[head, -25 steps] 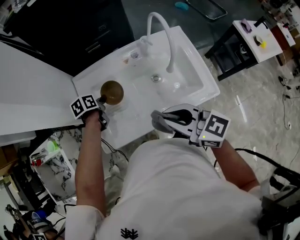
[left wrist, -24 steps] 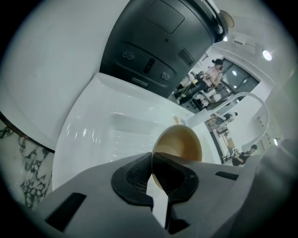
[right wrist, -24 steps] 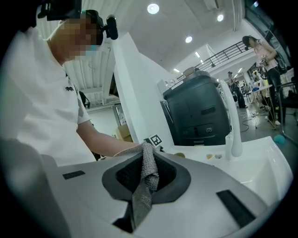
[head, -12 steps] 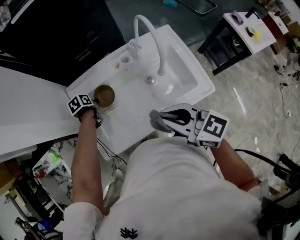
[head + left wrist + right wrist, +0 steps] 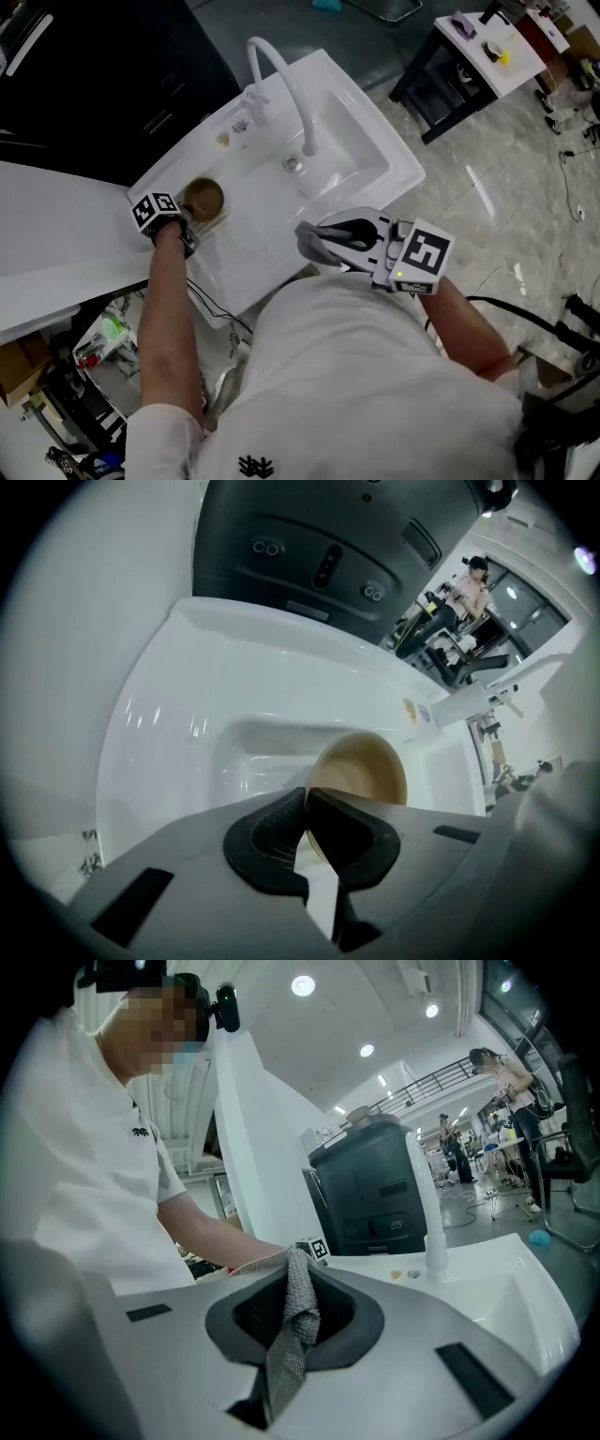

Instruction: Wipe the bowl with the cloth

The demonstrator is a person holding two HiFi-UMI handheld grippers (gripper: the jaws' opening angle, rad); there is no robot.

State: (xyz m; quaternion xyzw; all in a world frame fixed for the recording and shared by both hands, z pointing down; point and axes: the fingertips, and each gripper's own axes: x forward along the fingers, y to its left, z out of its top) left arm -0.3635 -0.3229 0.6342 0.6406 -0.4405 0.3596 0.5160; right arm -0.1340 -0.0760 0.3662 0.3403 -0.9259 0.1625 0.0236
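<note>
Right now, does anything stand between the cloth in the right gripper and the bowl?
Nothing visible does. Only bare sink top lies between the cloth, pinched in the right gripper, and the bowl, held by the left gripper. The faucet stands farther back.

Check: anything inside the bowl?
Only bare tan inner wall shows in the bowl, with nothing visible in it. Its near part is covered by the left gripper clamped on the rim.

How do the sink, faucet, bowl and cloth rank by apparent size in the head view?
1. sink
2. faucet
3. bowl and cloth: they look about alike; the cloth is bunched and nearer the camera, so I won't rank them.
</note>
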